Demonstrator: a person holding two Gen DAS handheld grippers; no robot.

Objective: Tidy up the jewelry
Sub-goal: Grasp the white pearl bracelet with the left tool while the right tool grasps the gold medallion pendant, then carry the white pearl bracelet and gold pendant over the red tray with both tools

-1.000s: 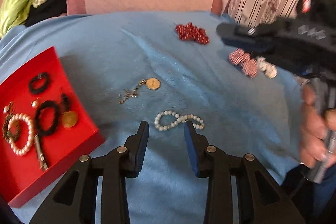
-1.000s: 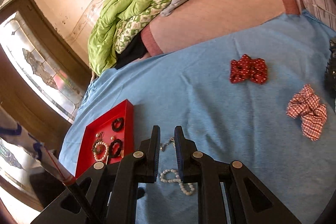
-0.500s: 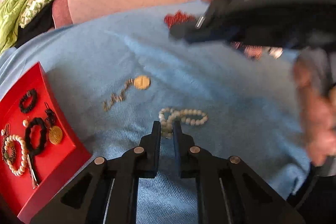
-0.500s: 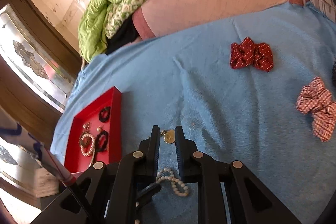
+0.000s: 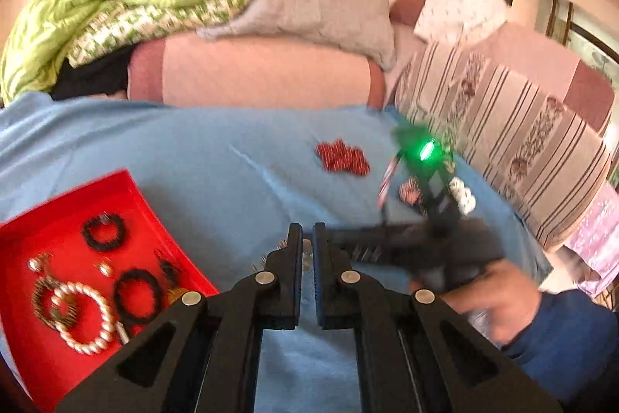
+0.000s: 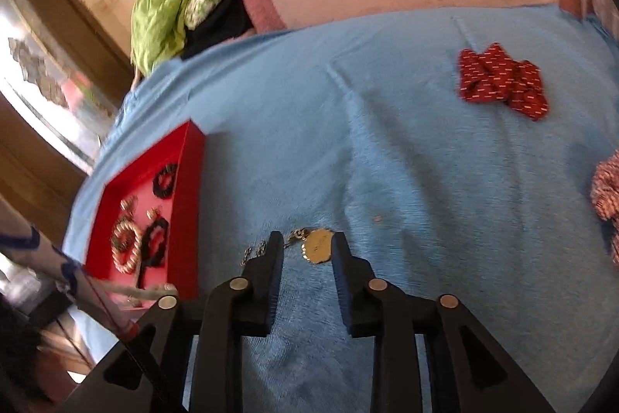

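The left tool [image 5: 307, 242] is nearly closed on a strand of pale beads [image 5: 306, 258], lifted near the red tray [image 5: 127, 188] at the bed's left. If that thin pinch slips, the strand could drop short onto the blue sheet [image 6: 425, 161]. The right tool [image 6: 307, 250] hangs open around the gold pendant [image 6: 318, 245]; closing on the flat disc alone may skid it, leaving its chain [image 6: 267, 248] snagging on the fabric.

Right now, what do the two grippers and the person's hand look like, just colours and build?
Both the left gripper and right gripper are matte black, with flat angular fingers, round silver pivot bolts and triangular cut-outs in the arms. The right one's finger pads look dark blue and ribbed. From the left camera, the right tool carries a green light; the bare hand has a dark blue sleeve.
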